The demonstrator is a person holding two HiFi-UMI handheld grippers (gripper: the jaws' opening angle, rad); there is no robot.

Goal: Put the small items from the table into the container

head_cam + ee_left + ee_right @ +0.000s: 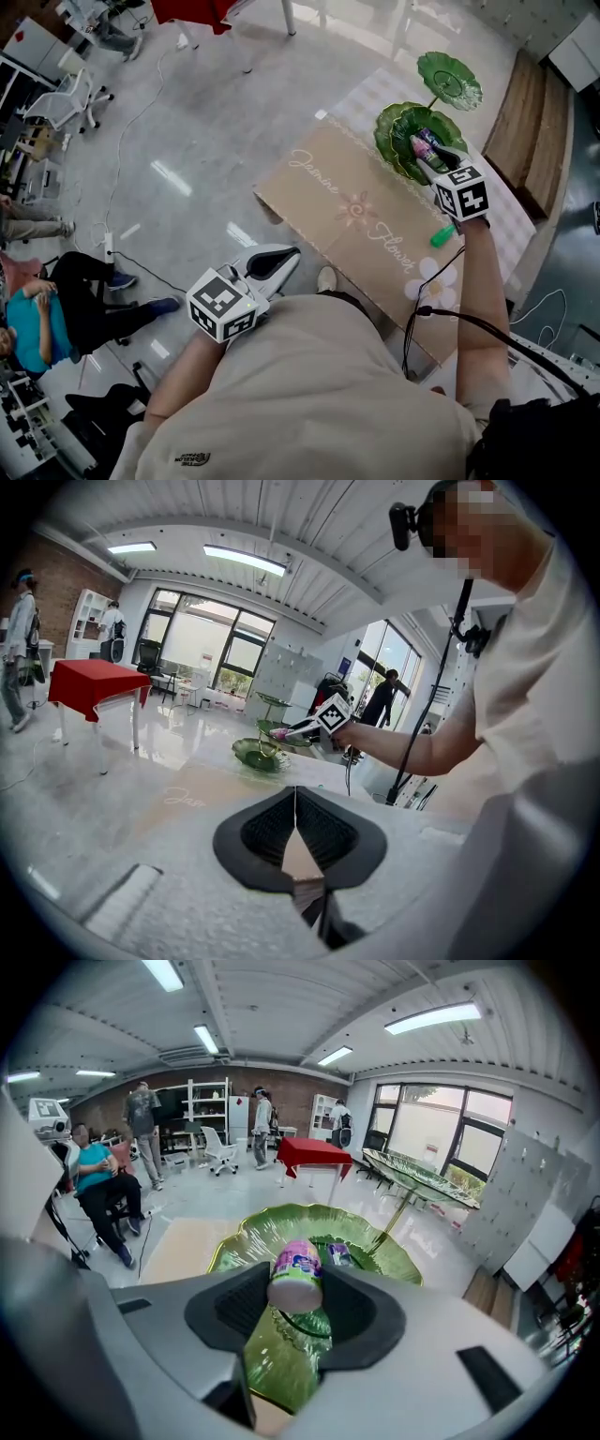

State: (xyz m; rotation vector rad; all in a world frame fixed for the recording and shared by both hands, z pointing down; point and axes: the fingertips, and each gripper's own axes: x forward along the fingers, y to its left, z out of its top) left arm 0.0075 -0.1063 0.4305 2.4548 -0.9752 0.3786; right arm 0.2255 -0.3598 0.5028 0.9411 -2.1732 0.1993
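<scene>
Tucked close against the person's shirt (328,375), the left gripper (277,262) waits pressed together and empty, while the right gripper (427,157) pinches a small pink bottle (297,1274) with the green leaf dish (246,1234) just beneath its jaws, apparently poised to drop it in.

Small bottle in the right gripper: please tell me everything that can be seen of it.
The small bottle is a short cylinder, apparently plastic, with a pink and purple printed label, a green band and a plain white end turned toward the right gripper's camera. The right gripper clamps it, one pad on each side. It hangs over the green leaf-shaped dish, apparently not touching it. Another small purple-labelled item lies in the dish beyond it.
</scene>
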